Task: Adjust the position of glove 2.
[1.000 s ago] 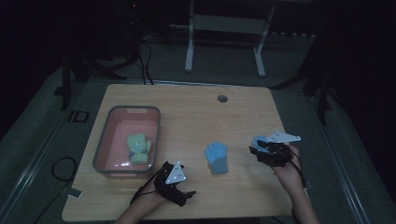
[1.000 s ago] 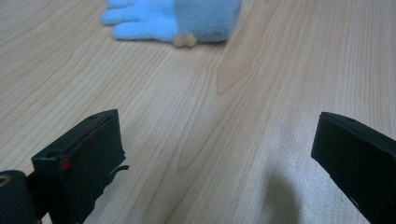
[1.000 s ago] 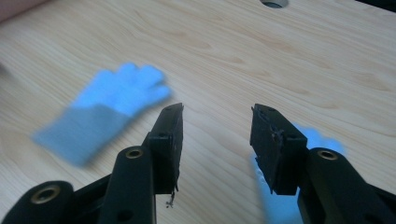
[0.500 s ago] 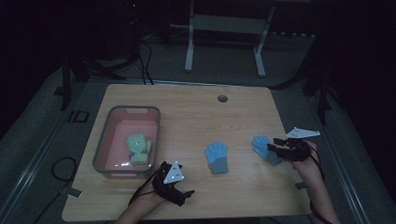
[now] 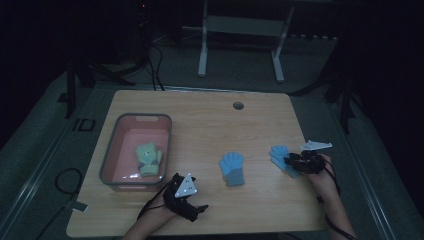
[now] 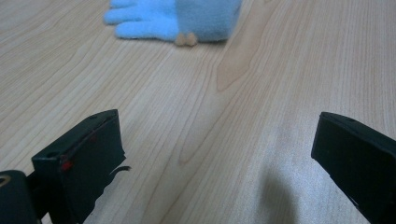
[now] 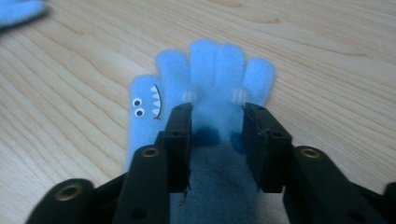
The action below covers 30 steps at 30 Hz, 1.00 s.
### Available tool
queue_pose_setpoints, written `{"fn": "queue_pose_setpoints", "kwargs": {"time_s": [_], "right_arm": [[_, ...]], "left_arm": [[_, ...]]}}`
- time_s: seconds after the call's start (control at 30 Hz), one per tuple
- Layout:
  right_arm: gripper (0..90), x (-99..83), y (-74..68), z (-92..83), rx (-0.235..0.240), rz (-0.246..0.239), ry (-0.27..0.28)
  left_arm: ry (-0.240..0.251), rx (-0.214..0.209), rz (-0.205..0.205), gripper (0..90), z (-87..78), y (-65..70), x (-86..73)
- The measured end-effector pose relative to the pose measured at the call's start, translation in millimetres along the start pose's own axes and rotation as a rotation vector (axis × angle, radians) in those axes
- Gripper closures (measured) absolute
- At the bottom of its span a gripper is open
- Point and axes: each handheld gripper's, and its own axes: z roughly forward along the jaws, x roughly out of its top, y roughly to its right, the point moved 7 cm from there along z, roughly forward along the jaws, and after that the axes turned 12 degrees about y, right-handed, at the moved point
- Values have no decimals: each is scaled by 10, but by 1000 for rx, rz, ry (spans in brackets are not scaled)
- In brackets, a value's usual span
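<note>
At lower right of the high view, the right claw [image 5: 291, 161] lies over a blue glove [image 5: 279, 154] on the desk [image 5: 210, 115]; a second glove [image 5: 232, 168] lies mid-frame, the left claw [image 5: 200, 210] at bottom. Along the left gripper view, jaws stand wide apart over bare wood. Across the right gripper view, jaws have been closing and flank the glove's [image 7: 210, 93] palm.

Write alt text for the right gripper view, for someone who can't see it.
The right hand-held gripper has its two black jaws closing around the middle of a light blue glove lying flat on a wooden table. The glove's fingers point away from the camera, and its thumb carries googly eyes and a toothy grin.
</note>
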Motion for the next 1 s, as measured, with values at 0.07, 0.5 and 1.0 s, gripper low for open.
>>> {"fn": "queue_pose_setpoints", "kwargs": {"time_s": [0.07, 0.5, 1.0], "right_arm": [[719, -4, -33, 13, -17, -25, -9], [853, 154, -203, -44, -230, 111, -37], [857, 243, -613, -272, -419, 403, 74]], "left_arm": [[1, -1, -1, 25, 1, 0, 0], [11, 7, 9, 25, -9, 4, 27], [39, -7, 11, 25, -10, 36, 75]]}}
